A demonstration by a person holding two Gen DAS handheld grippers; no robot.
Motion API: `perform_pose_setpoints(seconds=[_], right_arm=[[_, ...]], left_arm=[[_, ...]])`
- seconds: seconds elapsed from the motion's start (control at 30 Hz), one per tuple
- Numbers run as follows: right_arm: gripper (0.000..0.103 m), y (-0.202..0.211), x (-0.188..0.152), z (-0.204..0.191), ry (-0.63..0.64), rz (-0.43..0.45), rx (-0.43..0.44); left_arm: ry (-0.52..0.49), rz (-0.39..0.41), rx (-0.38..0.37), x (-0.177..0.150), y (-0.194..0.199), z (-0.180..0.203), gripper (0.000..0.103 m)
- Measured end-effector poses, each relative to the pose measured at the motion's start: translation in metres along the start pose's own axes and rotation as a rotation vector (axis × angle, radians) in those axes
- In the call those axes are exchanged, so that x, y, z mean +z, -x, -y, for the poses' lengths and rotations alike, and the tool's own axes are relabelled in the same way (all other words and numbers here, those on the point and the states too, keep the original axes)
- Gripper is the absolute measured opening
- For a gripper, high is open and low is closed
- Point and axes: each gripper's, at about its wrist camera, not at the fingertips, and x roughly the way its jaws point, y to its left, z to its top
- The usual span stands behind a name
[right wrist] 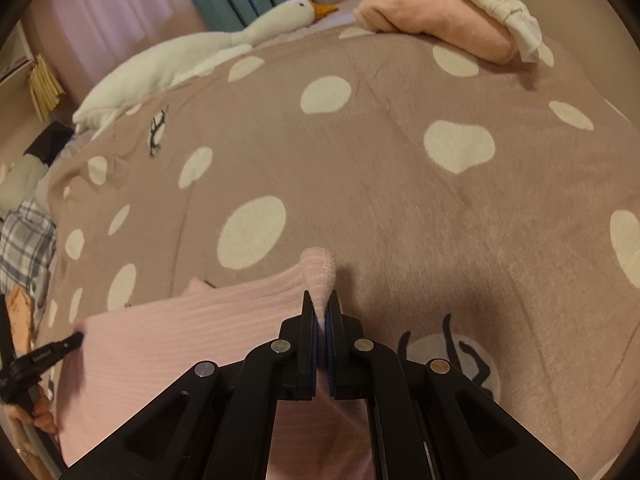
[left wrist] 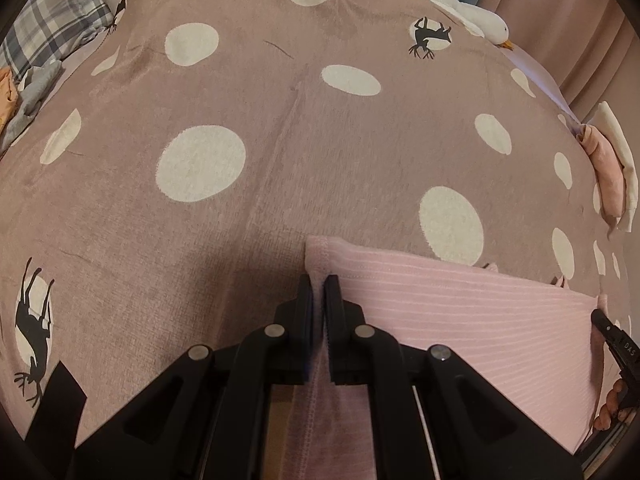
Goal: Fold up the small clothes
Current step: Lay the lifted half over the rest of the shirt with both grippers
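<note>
- my left gripper [left wrist: 319,280] has its jaws pinched nearly closed on the stitched hem corner of the pink ribbed garment [left wrist: 460,320], so that edge cannot slip.
- my right gripper [right wrist: 321,300] is clamped tight on the opposite corner, where a small tuft of pink fabric bunches up above the fingertips.
- the garment is stretched between the two grips and lies over the near part of the spotted blanket [left wrist: 280,140], close to its near edge; i judge i hold both corners to keep the top edge taut and square for a fold.
- a folded pile [right wrist: 448,24], pink under cream, sits near the blanket's far right corner, probably finished pieces kept out of the way.
- a plush goose [right wrist: 208,52] lies along the far edge, and plaid cloth [left wrist: 52,32] at the far left.
</note>
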Motion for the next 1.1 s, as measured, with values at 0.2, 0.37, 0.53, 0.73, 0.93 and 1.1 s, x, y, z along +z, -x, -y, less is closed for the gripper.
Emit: perform_pose_setpoints(seconds=[0.2,0.37,0.53,0.73,0.93,1.1], right_arm=[[0.005,-0.003,0.000,0.002,-0.007,-0.018,-0.003],[0.005,-0.006,0.000,0.003,-0.007,-0.026,-0.008],[0.005,-0.007,-0.001,0.003,-0.005,-0.030,-0.010],[0.005,-0.008,-0.001,0.003,-0.006,-0.033,-0.010],[0.005,-0.009,-0.001,0.003,-0.002,-0.034,-0.017],[0.005,-0.010,-0.002,0.002,0.001,-0.031,-0.024]], left_arm=[[0.001,-0.011,0.004,0.001,-0.002,0.000,0.009],[0.003,-0.011,0.004,0.001,-0.003,-0.001,0.009],[0.004,-0.017,0.006,0.003,-0.006,-0.001,0.010],[0.021,-0.019,-0.005,0.004,-0.008,-0.003,0.011],[0.033,-0.024,-0.012,0.003,-0.007,-0.005,0.013],[0.082,-0.035,-0.042,0.003,-0.007,-0.013,0.019]])
